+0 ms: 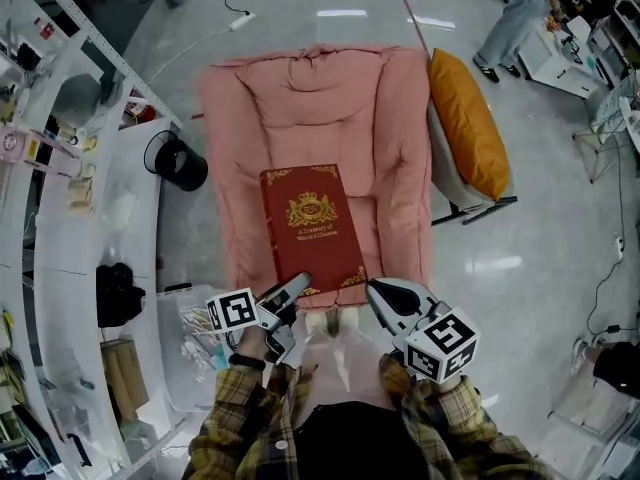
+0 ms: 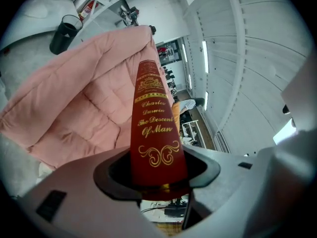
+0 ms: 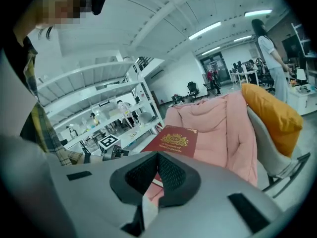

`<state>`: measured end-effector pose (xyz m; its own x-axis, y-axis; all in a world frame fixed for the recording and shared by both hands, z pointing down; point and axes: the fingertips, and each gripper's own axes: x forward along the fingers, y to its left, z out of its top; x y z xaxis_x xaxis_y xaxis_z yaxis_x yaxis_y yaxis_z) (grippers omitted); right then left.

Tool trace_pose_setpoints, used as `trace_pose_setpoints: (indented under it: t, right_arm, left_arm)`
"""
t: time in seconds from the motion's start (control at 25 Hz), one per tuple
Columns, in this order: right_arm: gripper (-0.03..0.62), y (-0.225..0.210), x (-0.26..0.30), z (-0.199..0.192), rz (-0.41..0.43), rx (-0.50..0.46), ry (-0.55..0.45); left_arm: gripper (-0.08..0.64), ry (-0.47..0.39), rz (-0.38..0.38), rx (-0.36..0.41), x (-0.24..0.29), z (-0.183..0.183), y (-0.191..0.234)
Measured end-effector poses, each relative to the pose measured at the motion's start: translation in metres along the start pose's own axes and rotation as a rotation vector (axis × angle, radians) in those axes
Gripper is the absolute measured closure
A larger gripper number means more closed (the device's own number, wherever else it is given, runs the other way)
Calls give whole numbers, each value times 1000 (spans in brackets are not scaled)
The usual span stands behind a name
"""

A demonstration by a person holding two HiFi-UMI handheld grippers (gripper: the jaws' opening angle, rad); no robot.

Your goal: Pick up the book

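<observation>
A dark red book [image 1: 312, 228] with gold print is lifted off the pink padded chair [image 1: 310, 108] and tilts up. My left gripper [image 1: 290, 293] is shut on its near left corner. In the left gripper view the spine [image 2: 156, 128] stands between the jaws of that gripper [image 2: 157, 175]. My right gripper [image 1: 378, 293] sits just beside the book's near right corner, shut with nothing in it. In the right gripper view the pads of the right gripper [image 3: 157, 175] meet, and the book cover [image 3: 173, 140] lies beyond them.
An orange cushion [image 1: 468, 123] leans on the chair's right side. A black bin [image 1: 178, 160] stands left of the chair by white shelving [image 1: 60, 218]. A clear plastic box [image 1: 190, 348] sits at my lower left. A person [image 1: 515, 18] stands far right.
</observation>
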<state>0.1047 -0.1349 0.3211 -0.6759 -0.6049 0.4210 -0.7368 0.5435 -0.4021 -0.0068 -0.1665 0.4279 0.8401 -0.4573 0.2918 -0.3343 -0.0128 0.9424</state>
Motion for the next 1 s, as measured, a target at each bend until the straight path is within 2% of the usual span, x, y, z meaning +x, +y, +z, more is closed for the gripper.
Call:
trace_pose_setpoints:
  t: [0.16,0.32,0.4,0.76,1.0]
  right_arm:
    - [575,10,-20,9,0,-11,-32]
    - [575,18,-35,24,14,-34,-66]
    - [575,22,-40,27,18,-44,-72]
    - [575,29,-56,30,15,-53,-98]
    - [575,37,-51,38,12,-80,-112]
  left_arm:
    - [311,-16,12,64,-12,4,-29]
    - [311,-65,-154,-26,-9,5,-85]
    - [311,-90,-192,-45,-14,7,-105]
    - [311,-141,-263,-1,-42,12,-173]
    - [311,-161,-280,6,-63,9,-185]
